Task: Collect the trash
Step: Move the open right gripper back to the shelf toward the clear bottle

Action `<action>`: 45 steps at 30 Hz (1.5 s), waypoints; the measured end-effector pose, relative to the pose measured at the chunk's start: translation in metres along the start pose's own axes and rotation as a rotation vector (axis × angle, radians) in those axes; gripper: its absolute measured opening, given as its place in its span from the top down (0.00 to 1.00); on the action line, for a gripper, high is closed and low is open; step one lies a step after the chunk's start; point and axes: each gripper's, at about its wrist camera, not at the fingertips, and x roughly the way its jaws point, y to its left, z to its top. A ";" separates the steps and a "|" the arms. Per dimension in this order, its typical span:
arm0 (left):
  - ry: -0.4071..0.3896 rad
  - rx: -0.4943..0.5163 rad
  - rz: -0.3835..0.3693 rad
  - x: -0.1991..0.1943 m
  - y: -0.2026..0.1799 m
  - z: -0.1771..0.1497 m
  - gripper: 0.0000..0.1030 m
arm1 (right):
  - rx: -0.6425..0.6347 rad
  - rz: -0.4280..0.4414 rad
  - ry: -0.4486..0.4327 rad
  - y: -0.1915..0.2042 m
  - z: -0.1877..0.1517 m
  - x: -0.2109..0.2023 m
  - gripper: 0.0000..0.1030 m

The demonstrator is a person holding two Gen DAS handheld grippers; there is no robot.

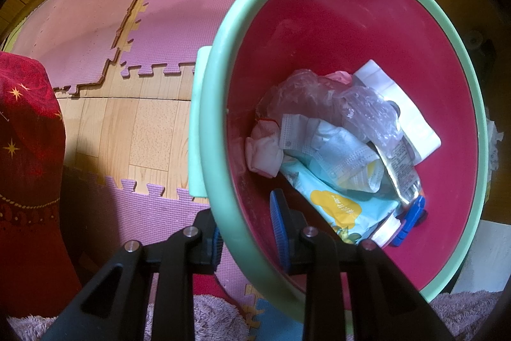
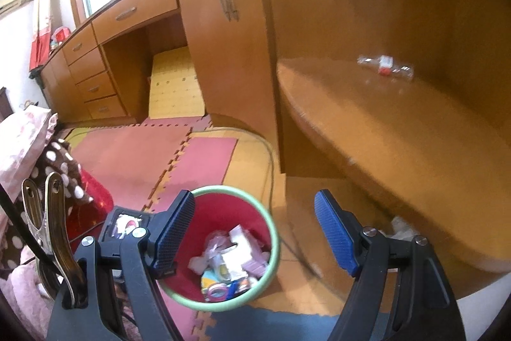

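A red bin with a mint-green rim (image 1: 210, 104) hangs tilted, and my left gripper (image 1: 247, 229) is shut on that rim, one blue pad inside the wall and one outside. In it lie a face mask (image 1: 332, 149), a crumpled clear bag (image 1: 335, 98), a light-blue wipes packet (image 1: 338, 206) and a white box (image 1: 402, 104). In the right wrist view the bin (image 2: 274, 232) lies below my right gripper (image 2: 255, 200), which is open with nothing between its fingers. A clear plastic bottle (image 2: 385, 67) with a red-and-white label lies on the rounded wooden table (image 2: 399, 149).
Pink and purple foam mats (image 1: 105, 21) cover part of the wood floor. A red patterned cloth (image 1: 28, 149) sits at the left. A desk with drawers (image 2: 95, 75) and a cabinet (image 2: 223, 37) line the far wall. Crumpled white paper (image 2: 402, 226) lies under the table, and a cable (image 2: 271, 168) runs along the floor.
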 end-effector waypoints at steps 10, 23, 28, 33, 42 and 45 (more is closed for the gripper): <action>0.000 0.000 0.002 0.000 0.001 -0.001 0.73 | 0.020 -0.075 -0.029 -0.028 0.022 -0.011 0.23; 0.001 0.001 0.003 0.000 0.002 -0.001 0.73 | 0.011 -0.140 -0.029 -0.047 0.044 -0.010 0.23; 0.000 0.002 0.004 0.000 0.003 -0.001 0.73 | 0.008 -0.159 -0.026 -0.053 0.052 -0.006 0.23; 0.001 0.002 0.004 0.000 0.002 -0.001 0.73 | 0.008 -0.174 -0.024 -0.060 0.062 -0.001 0.23; 0.001 0.004 0.007 0.000 0.003 0.000 0.73 | 0.034 -0.191 -0.010 -0.082 0.080 0.014 0.23; 0.003 0.006 0.008 0.001 0.002 0.001 0.73 | 0.040 -0.199 -0.009 -0.089 0.086 0.018 0.23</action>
